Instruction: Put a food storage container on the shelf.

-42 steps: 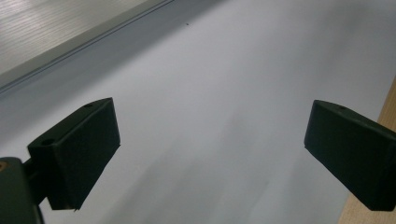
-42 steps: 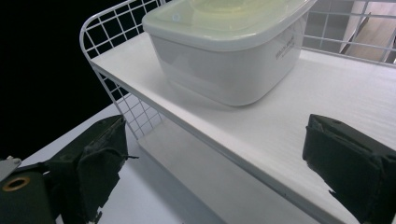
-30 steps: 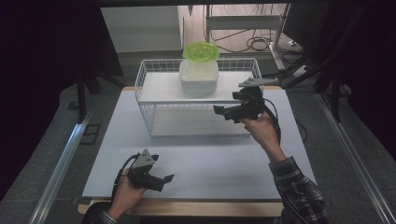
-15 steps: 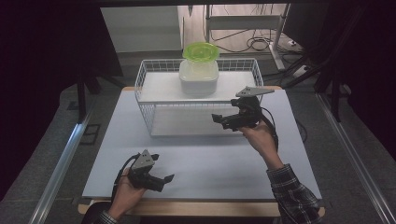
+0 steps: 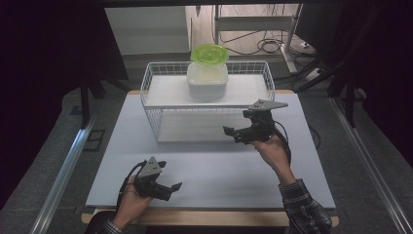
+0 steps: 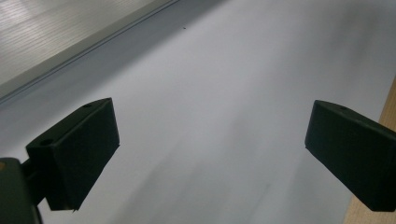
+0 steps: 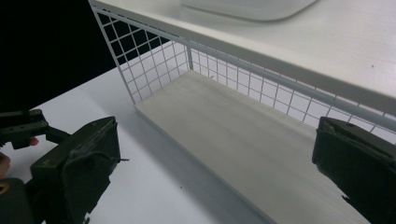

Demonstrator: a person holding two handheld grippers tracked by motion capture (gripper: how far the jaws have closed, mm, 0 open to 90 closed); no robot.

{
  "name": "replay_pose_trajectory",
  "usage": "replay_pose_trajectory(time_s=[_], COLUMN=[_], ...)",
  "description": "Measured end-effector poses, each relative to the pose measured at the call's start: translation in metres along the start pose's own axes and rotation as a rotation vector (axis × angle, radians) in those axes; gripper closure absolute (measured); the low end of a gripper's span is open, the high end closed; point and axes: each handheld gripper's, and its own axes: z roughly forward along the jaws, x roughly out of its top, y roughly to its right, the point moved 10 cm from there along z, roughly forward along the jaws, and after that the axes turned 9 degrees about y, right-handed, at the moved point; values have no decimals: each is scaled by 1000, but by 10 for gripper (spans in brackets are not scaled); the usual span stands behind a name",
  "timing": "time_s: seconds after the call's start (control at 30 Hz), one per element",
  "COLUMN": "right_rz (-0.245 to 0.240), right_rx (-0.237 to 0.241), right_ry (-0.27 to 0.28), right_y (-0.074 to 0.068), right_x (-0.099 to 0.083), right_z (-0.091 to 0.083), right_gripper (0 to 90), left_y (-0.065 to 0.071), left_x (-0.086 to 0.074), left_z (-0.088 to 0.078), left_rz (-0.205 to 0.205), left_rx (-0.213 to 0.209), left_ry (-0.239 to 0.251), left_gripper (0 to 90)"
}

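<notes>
Sitting on the wire rack, a white tub carries a green lid; both hand-held grippers spread, empty

A white wire shelf rack stands at the far half of the table — upright, two levels. On its top board sits a white container with a green lid, closed.

White table, wire rack standing on it, left tongs low over it
</notes>
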Motion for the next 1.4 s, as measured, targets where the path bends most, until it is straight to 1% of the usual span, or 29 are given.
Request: replay_pose_trajectory(time_s=[0.27, 0.57, 0.73, 0.97, 1.2, 1.4], right_rz=[3, -14, -15, -24, -20, -21], right_rx=[-11, -26, -33, -41, -47, -55], right_ry=[-16, -29, -40, -62, -62, -77], right_y=[1, -3, -3, -5, -5, -4], right_x=[-13, -27, -35, -51, -62, -73], right_z=[-7, -18, -20, -22, -27, -31], right_gripper=[3, 1, 1, 1, 1, 2], left_y=[1, 1, 1, 1, 1, 1], left_x=[1, 2, 2, 2, 2, 1], left_z=[-1, -1, -1, -1, -1, -1], left_rz=[3, -3, 1, -3, -3, 0], left_rx=[-6, -8, -7, -7, -8, -7], left_ry=[6, 11, 11, 14, 9, 6], left_gripper=[26, 25, 25, 26, 26, 26])
